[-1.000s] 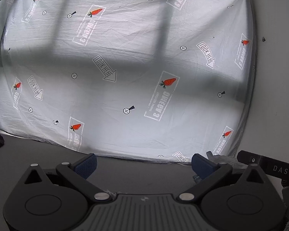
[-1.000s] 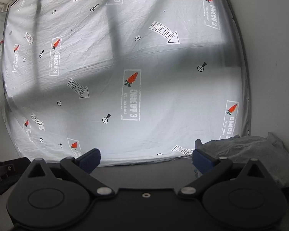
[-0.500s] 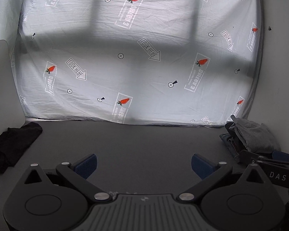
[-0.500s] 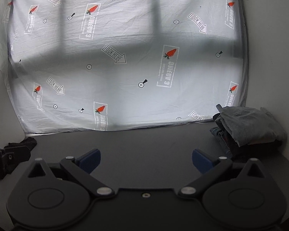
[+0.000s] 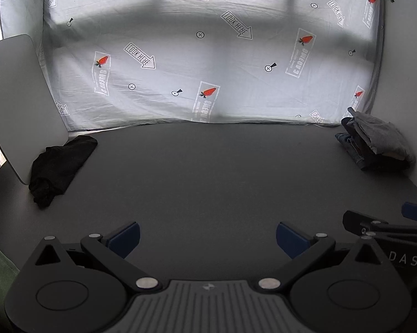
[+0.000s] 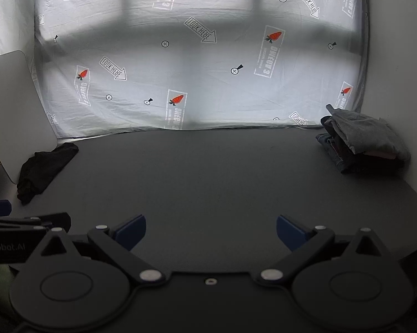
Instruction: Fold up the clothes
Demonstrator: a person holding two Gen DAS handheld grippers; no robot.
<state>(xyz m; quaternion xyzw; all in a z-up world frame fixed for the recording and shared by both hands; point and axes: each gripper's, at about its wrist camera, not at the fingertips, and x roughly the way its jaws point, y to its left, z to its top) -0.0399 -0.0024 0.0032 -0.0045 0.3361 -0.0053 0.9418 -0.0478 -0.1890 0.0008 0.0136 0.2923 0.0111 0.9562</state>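
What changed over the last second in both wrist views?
Both grippers, left gripper and right gripper, pulled back from the printed sheet, bringing the table, black garment and folded pile into view. Both stayed open, holding nothing; the clothes look untouched.

crumpled garment far left on table | folded stack far right | sheet behind

**A staged recording corner, not a lived-in room**

A printed sheet (carrots, "LOOK HERE" arrows, crosshair marks) hangs as backdrop behind a bare dark table, with white walls alongside: a data-collection setup.
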